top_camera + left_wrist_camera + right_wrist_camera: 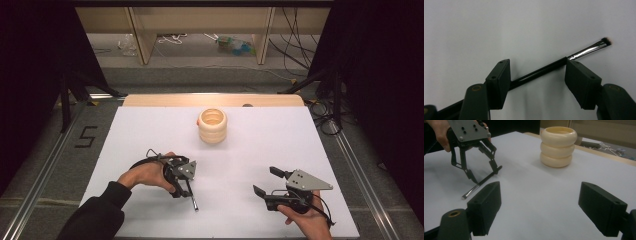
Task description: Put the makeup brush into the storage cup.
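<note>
- Covering the desk (150, 125) is a white sheet; grey floor, cables and wooden shelving lie beyond.
- Left claw (537, 80) spread, straddling a thin black makeup brush (554, 66) that lies on the sheet; pads not pressing it.
- Right claw (540, 207) spread wide, holding nothing.
- Farther off stands a cream ribbed cup (212, 126).

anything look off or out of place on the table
Nothing stands out. The thin black-handled brush lies flat between the left gripper's jaws, and the cream ribbed holder stands upright, intact, nothing spilled.
</note>
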{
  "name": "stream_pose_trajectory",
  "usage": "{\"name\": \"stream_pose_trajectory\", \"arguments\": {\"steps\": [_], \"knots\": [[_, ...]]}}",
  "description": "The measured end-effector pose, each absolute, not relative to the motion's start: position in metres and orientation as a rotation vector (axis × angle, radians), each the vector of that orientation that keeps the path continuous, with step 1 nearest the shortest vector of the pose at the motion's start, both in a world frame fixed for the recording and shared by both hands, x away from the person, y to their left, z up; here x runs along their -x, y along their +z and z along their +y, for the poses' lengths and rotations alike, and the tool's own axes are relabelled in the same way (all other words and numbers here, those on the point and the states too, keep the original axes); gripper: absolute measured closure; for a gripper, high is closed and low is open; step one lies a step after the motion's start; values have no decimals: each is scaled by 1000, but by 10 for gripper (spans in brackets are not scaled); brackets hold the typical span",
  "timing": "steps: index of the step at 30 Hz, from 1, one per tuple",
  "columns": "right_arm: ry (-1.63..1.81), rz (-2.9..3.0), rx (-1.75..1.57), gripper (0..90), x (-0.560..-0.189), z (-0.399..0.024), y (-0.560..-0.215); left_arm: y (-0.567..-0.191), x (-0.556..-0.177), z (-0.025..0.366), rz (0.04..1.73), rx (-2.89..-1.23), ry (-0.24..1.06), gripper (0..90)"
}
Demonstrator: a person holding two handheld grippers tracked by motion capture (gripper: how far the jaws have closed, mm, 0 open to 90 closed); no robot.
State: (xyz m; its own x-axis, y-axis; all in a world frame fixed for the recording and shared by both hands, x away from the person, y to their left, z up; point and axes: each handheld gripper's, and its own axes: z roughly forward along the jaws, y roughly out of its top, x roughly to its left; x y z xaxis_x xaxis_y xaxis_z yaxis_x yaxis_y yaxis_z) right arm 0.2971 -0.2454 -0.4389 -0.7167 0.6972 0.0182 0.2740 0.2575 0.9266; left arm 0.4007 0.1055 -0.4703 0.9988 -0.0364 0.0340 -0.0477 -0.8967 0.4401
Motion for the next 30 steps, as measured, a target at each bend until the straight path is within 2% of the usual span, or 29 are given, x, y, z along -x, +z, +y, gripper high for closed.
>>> {"name": "stream_pose_trajectory", "arguments": {"steps": [4, 7, 30], "knots": [[1451, 2139, -885, 196, -297, -246, -439, -469, -401, 102, -94, -2717, 22, 380], [1456, 2122, -863, 196, -298, -246, -439, -469, -400, 101, -101, -2732, -3, 440], [1474, 2114, -851, 196, -299, -245, -440, -465, -394, 95, -109, -2788, -11, 584]]}}
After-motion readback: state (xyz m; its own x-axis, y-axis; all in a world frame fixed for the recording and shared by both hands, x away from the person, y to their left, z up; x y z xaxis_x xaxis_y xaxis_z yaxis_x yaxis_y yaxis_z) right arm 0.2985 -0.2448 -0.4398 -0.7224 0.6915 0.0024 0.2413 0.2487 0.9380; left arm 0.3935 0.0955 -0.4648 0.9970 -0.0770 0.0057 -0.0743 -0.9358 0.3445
